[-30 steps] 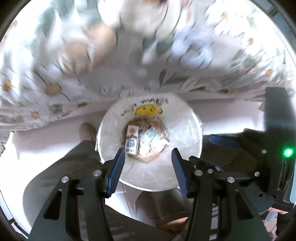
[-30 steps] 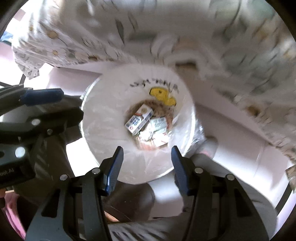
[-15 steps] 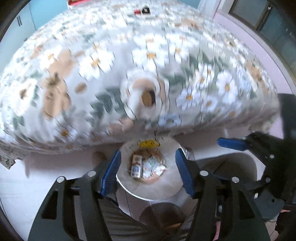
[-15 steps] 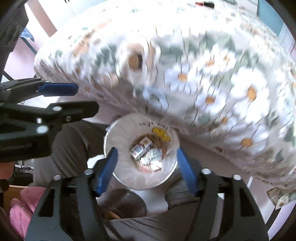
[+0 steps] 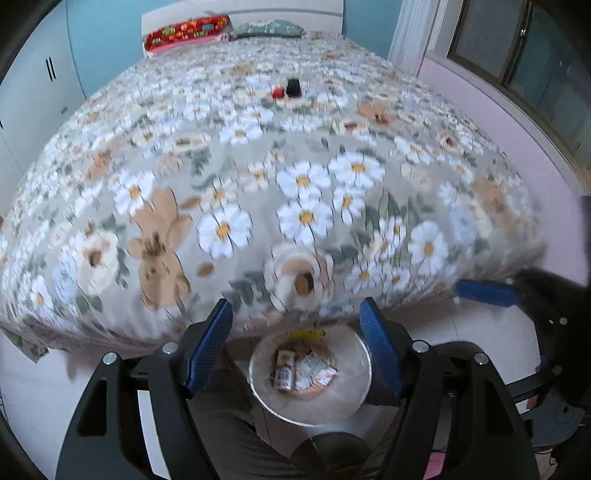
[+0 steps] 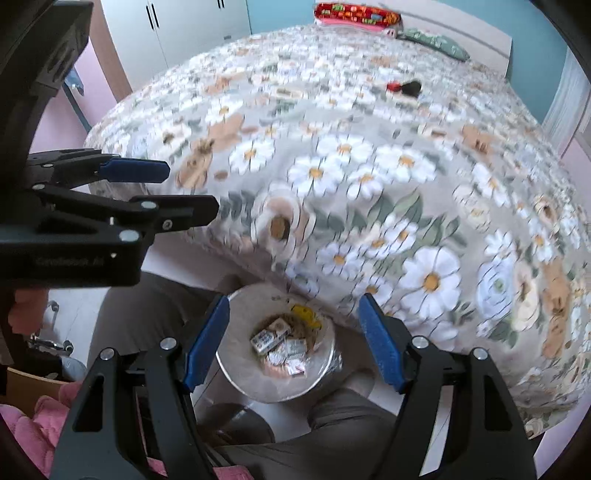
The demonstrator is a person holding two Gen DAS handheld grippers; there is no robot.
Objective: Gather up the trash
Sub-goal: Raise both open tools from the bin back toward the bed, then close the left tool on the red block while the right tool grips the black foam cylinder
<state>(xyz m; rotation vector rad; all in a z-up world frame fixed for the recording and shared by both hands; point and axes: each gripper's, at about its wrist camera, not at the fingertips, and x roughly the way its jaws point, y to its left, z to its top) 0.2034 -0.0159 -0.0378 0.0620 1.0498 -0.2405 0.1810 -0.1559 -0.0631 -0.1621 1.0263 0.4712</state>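
One bed (image 5: 258, 166) with a daisy-print cover fills most of both views; I use it as the landmark. One red patterned pillow (image 5: 186, 31) and one green pillow (image 5: 267, 27) lie at its far head end. Two small items sit mid-bed toward the head, one black object (image 5: 293, 86) touching one red object (image 5: 277, 92); too blurred to identify. One round white-lined trash bin (image 5: 354, 384) stands on the floor just beside the bed's near foot edge, below both my grippers. My left gripper (image 5: 297, 350) is spread wide with nothing between its blue pads, and the bin shows in the gap between its fingers. My right gripper (image 6: 293, 341) is likewise spread and empty, with the bin (image 6: 236, 362) framed between its fingers. Inside the bin, one carton (image 6: 269, 334) lies on several crumpled wrappers (image 6: 291, 354); their count is unclear.
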